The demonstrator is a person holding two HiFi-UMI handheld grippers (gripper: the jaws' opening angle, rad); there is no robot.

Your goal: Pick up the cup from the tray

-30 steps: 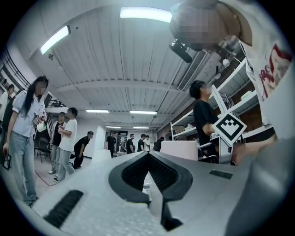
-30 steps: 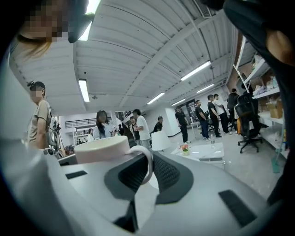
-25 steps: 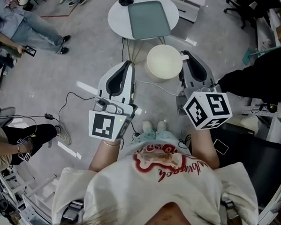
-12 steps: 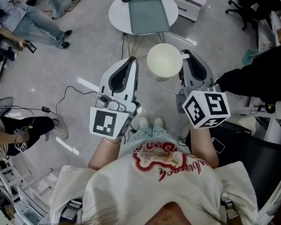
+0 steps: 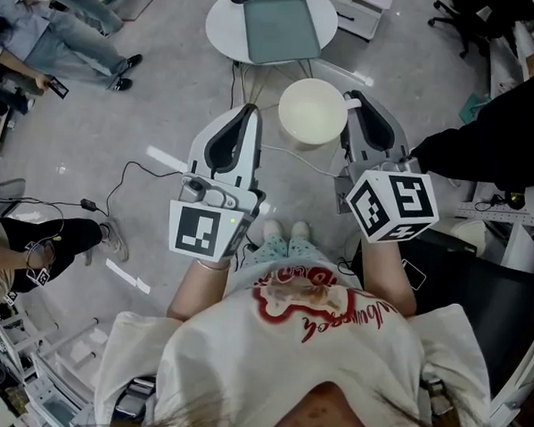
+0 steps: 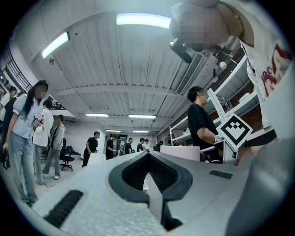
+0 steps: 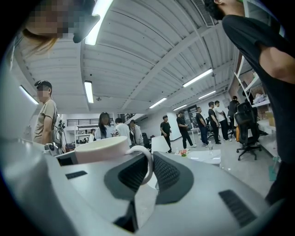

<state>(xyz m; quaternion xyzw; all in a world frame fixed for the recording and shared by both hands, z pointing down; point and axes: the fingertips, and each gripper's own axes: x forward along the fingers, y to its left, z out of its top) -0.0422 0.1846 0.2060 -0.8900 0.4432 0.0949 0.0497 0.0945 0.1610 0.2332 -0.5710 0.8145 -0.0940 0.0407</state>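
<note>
The right gripper (image 5: 351,102) has its fingers clamped on the handle (image 7: 146,162) of the white cup (image 5: 313,112). In the right gripper view the thin loop of the handle sits pinched between the two dark ribbed pads, with the cup body (image 7: 100,150) standing upright just to the left of the fingers (image 7: 168,173). From the head view the cup hangs in the air over the grey floor (image 5: 147,113), apart from the grey-green tray (image 5: 284,29), which lies on the small round white desk (image 5: 221,27) farther ahead. The cup shows between the two grippers, its rim open toward the camera. The left gripper (image 5: 248,112) is held beside the cup without touching it. The left gripper view shows its fingers (image 6: 159,173) brought together with nothing between them. Each gripper carries a cube with square black-and-white markers (image 5: 392,206) near the person's hands. Cables (image 5: 130,188) trail across the floor, and other people stand and sit around the room.
</note>
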